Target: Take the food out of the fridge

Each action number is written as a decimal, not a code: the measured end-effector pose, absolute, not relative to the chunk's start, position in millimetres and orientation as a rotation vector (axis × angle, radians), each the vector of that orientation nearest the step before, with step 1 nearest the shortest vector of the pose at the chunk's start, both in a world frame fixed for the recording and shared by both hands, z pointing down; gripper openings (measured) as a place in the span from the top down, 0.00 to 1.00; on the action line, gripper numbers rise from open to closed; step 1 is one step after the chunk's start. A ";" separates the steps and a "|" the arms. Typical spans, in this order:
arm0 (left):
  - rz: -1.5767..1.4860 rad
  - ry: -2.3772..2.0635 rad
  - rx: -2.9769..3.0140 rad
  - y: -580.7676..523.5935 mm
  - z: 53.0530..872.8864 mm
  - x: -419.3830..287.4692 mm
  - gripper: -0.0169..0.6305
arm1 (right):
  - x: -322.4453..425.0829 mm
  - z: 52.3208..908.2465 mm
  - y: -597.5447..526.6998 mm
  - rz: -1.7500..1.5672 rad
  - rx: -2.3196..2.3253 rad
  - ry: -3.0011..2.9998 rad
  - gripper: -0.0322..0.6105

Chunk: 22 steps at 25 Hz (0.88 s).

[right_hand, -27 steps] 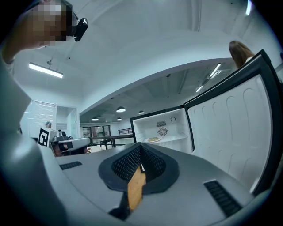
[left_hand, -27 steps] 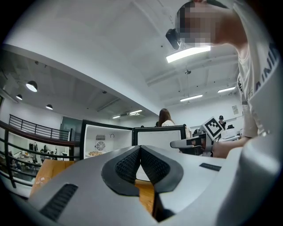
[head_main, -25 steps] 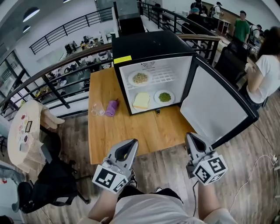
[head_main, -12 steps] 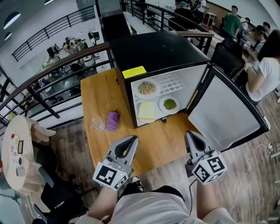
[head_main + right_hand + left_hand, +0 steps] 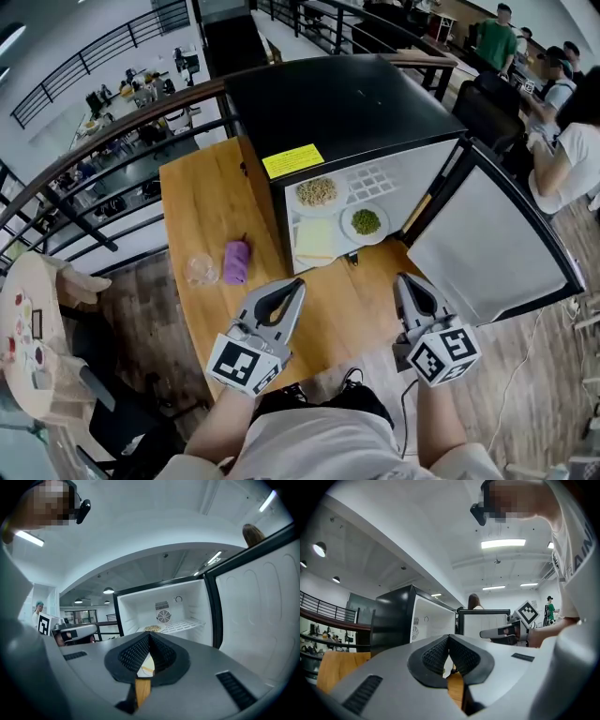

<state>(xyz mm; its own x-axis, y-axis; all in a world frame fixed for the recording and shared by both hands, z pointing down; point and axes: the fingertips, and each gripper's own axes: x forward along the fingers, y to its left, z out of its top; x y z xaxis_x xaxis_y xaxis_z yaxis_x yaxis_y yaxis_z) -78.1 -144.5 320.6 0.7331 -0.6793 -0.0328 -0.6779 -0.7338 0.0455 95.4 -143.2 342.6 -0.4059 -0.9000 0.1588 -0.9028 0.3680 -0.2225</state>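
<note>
claws: left claw [image 5: 294, 286] and right claw [image 5: 405, 281] both pressed together, empty | food: beige dish [image 5: 317, 192], green dish [image 5: 365, 222], yellow slab [image 5: 316, 240] all inside the open fridge [image 5: 337, 103] | risk: going in shut shoves a dish back (or clips the door [image 5: 478, 244])

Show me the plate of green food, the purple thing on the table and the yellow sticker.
plate of green food [image 5: 348, 225]: head view, its white rim.
purple thing [image 5: 236, 262]: head view, its middle.
yellow sticker [image 5: 292, 160]: head view, its middle.
</note>
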 end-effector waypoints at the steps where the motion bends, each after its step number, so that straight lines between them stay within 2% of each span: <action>1: -0.072 -1.136 2.893 -147.1 322.1 -71.4 0.96 | 101.4 346.4 -147.1 0.467 1.706 -2.589 0.92; 6: -0.050 -1.171 2.841 -157.2 333.1 -48.4 0.96 | 129.4 382.7 -172.3 0.795 1.693 -2.555 0.91; 13: 0.016 -1.208 2.801 -170.6 352.9 -31.3 0.96 | 148.0 447.7 -215.2 1.199 1.733 -2.490 0.81; 22: 0.116 -1.210 2.785 -180.3 372.6 -25.4 0.96 | 150.4 552.2 -270.2 1.845 1.842 -2.272 0.75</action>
